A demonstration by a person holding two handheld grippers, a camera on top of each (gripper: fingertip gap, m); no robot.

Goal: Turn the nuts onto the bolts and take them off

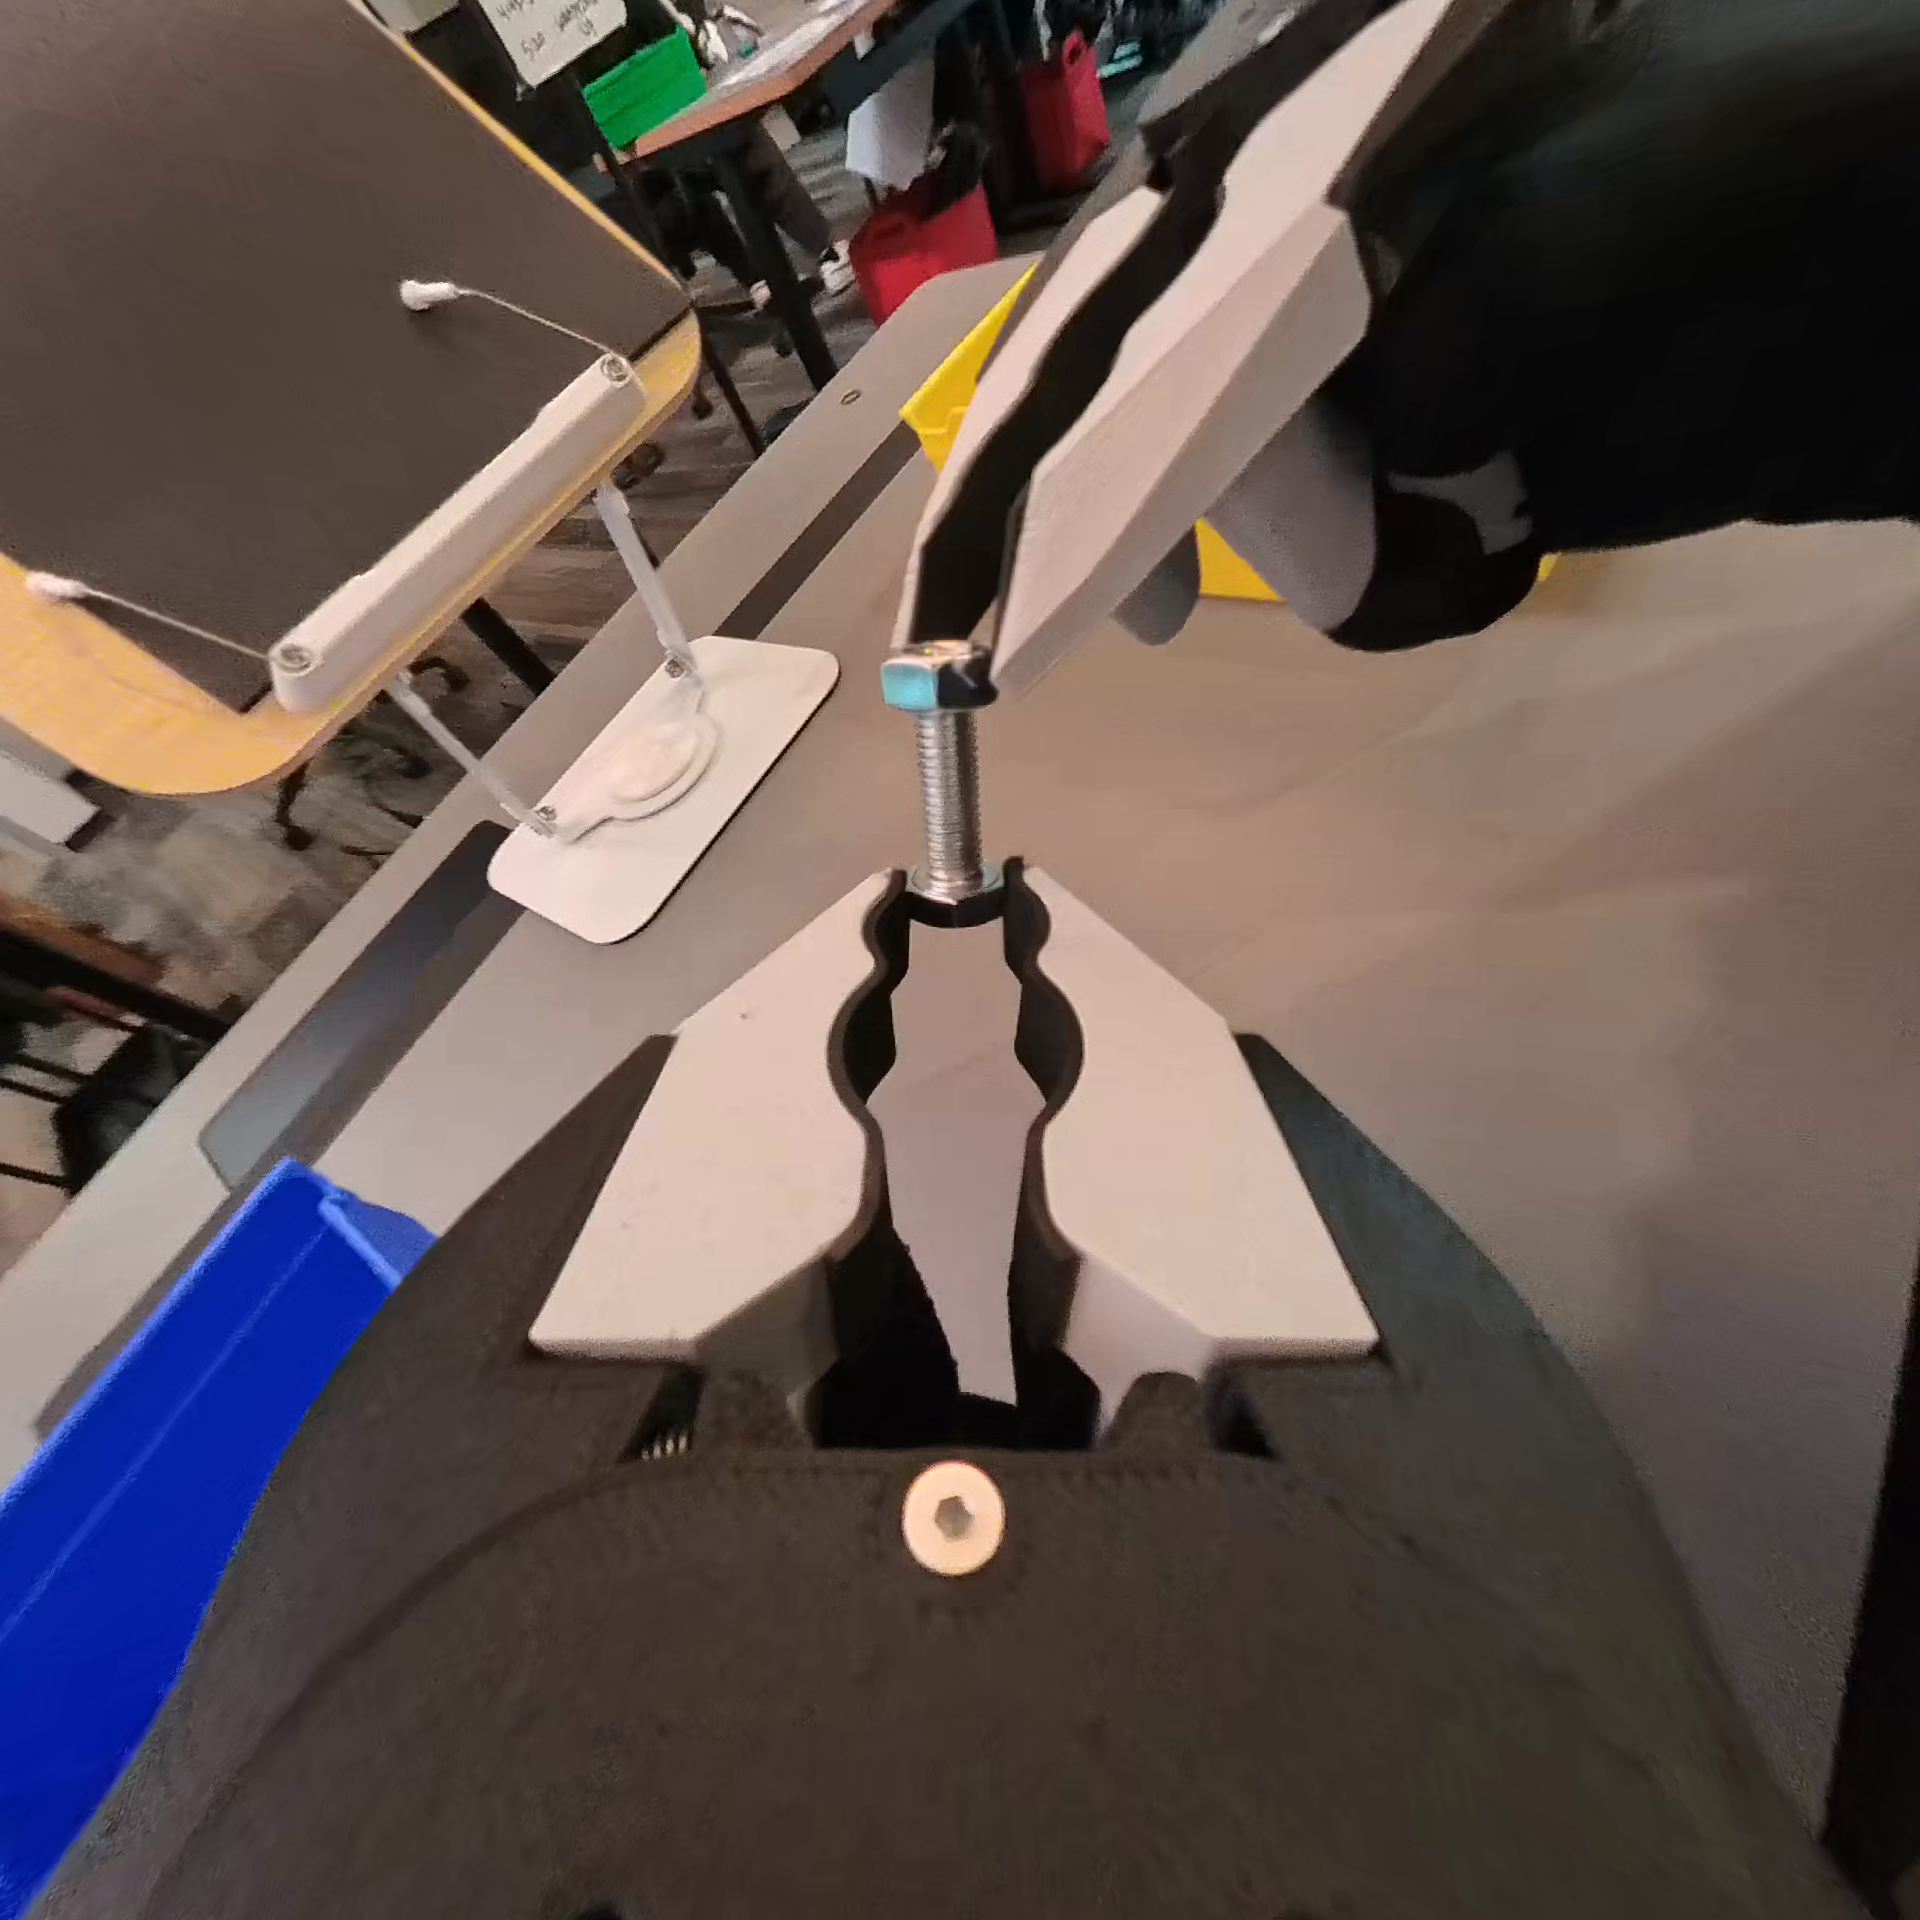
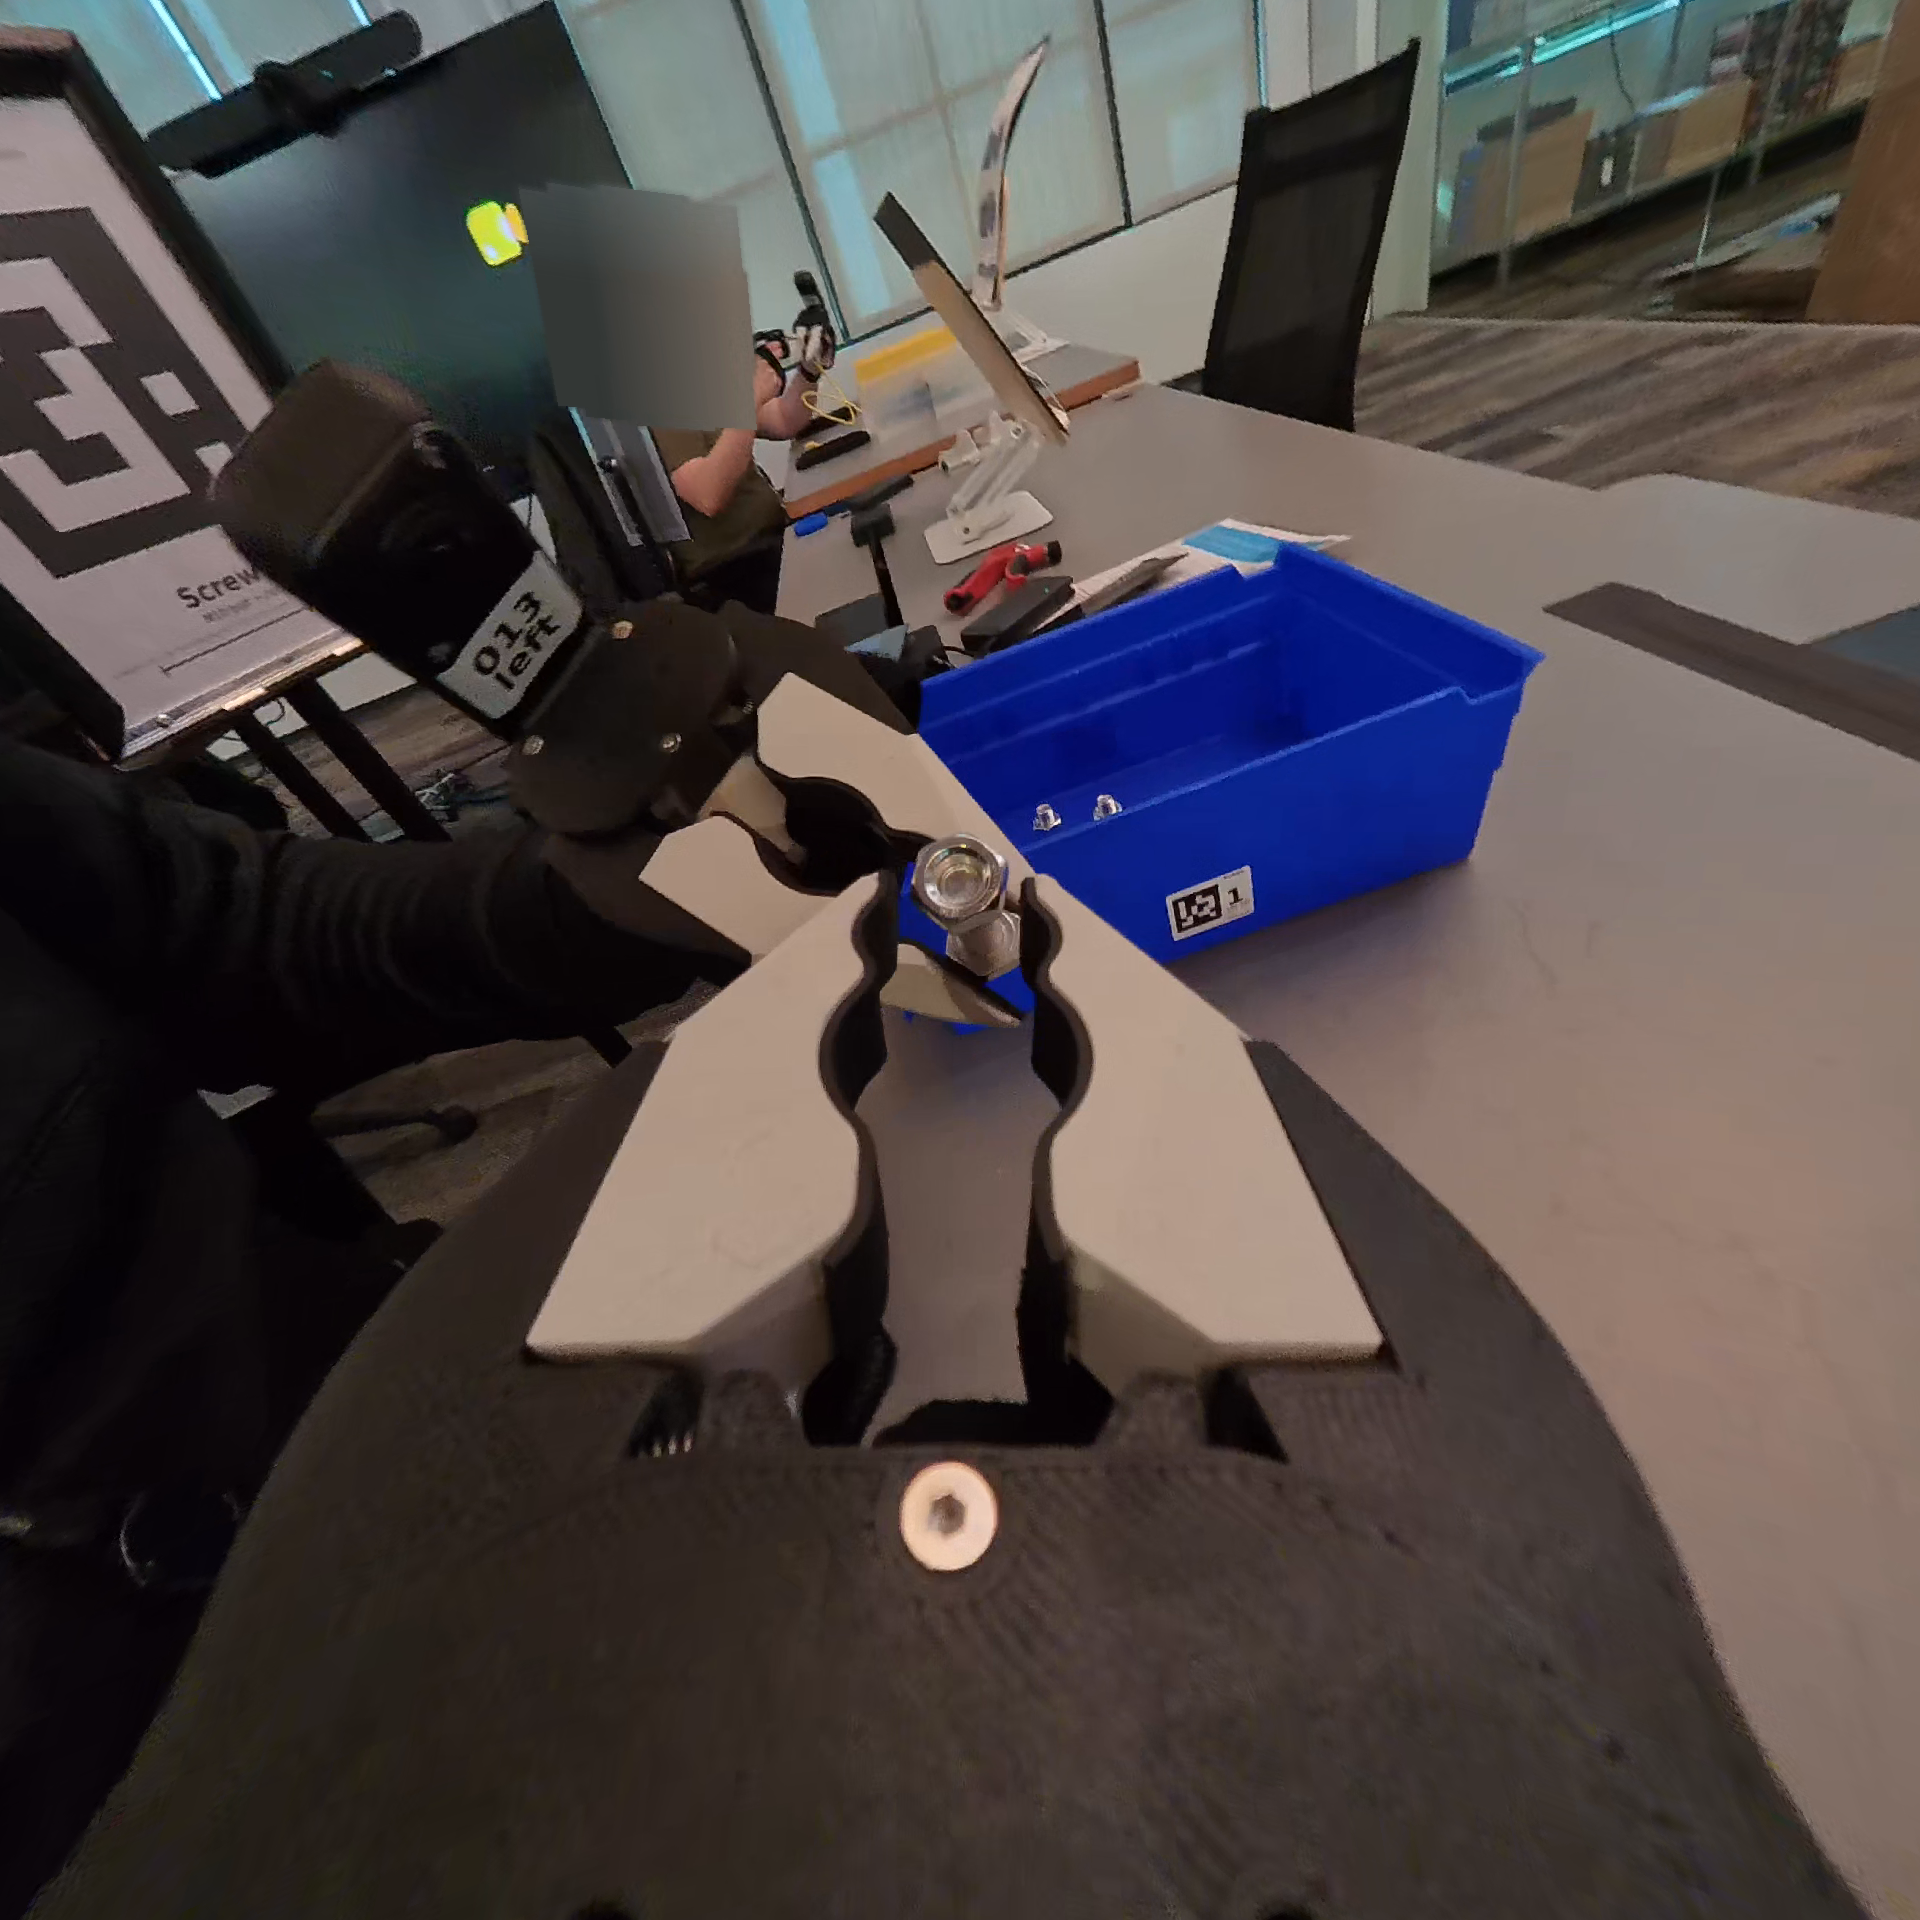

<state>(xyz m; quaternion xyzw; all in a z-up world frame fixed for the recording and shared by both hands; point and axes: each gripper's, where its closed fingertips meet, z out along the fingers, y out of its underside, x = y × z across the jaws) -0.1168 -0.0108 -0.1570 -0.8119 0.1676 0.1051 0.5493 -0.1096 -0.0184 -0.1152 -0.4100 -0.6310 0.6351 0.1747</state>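
Observation:
A silver bolt (image 1: 945, 790) stands upright above the grey table (image 1: 1403, 935). My left gripper (image 1: 956, 883) is shut on its lower hex end, which I take for the head. My right gripper (image 1: 951, 665) comes down from the upper right and is shut on the hex nut (image 1: 928, 675) at the bolt's top end. In the right wrist view I look down on the nut (image 2: 956, 868) between my right gripper's (image 2: 951, 904) tips, with the thread (image 2: 977, 940) below it. The left gripper's fingers (image 2: 831, 748) reach in from the left.
A blue bin (image 2: 1247, 852) holding two small metal parts (image 2: 1075, 810) stands just behind the bolt; it also shows in the left wrist view (image 1: 187, 1403). A yellow bin (image 1: 951, 405) and a white stand base (image 1: 665, 790) are on the table. A person sits at a far desk. Tip to tip, the grippers are about 4 cm apart.

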